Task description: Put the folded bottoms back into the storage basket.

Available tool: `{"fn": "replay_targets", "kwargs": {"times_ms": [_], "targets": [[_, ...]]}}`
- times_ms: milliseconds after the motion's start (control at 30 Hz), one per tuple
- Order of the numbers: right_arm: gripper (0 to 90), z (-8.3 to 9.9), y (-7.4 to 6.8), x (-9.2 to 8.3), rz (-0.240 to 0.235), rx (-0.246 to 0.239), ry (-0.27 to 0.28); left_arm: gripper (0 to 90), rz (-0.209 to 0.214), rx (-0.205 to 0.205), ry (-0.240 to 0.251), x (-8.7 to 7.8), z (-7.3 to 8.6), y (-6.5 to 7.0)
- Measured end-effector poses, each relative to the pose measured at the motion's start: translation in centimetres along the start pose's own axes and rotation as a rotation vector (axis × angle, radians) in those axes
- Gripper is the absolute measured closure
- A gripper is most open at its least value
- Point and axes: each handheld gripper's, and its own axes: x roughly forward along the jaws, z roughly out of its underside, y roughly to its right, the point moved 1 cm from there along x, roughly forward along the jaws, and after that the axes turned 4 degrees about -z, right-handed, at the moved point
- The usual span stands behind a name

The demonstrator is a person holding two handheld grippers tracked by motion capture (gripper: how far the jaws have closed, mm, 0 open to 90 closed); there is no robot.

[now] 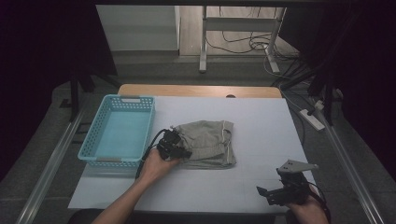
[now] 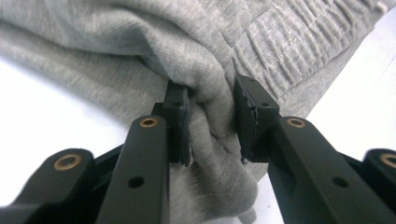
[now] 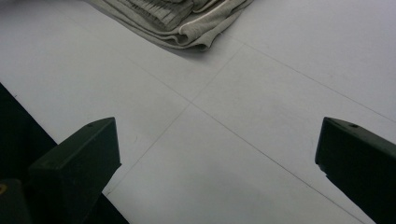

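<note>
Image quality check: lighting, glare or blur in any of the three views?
High view: dim, dark edges, folded grey knit garment legible. Left gripper view: white table surface blown out, nearest fabric soft, black jaws sharp. Right gripper view: even light, soft shadow under the garment, close jaws slightly blurred.

**A recording bench in a lab or workshop room**

A white-topped table (image 1: 261, 140) on a wooden board is sitting inside a dark metal frame, with rails (image 1: 46, 172) running along its edges at nine and three o'clock. Loose cables (image 1: 243, 44) are trailing over the floor at twelve o'clock, beneath the legs of a white stand (image 1: 203, 42). A power strip (image 1: 312, 119) is lying at two o'clock. Dark curtains are closing in both sides.
</note>
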Motion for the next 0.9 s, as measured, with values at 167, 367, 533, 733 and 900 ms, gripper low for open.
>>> {"fn": "replay_targets", "kwargs": {"times_ms": [167,367,533,733,900], "targets": [[0.2,0.0,-0.1,-0.2,0.003,-0.007,0.023,67.6,-0.035,0.019,-0.003,-0.1,-0.1,0.5],[0.2,-0.2,-0.3,-0.3,0.031,-0.034,0.064,67.7,-0.068,0.031,-0.010,-0.1,-0.2,1.0],[0.2,-0.5,-0.4,-0.1,0.030,-0.053,0.092,67.7,-0.084,0.042,-0.018,-0.1,-0.4,1.2],[0.1,-1.5,-0.6,0.2,0.011,-0.094,0.116,67.4,-0.096,0.047,-0.027,-0.1,-0.5,1.3],[0.1,-2.4,-1.0,0.9,-0.003,-0.144,0.134,67.0,-0.111,0.055,-0.025,-0.1,-0.4,1.5]]}}
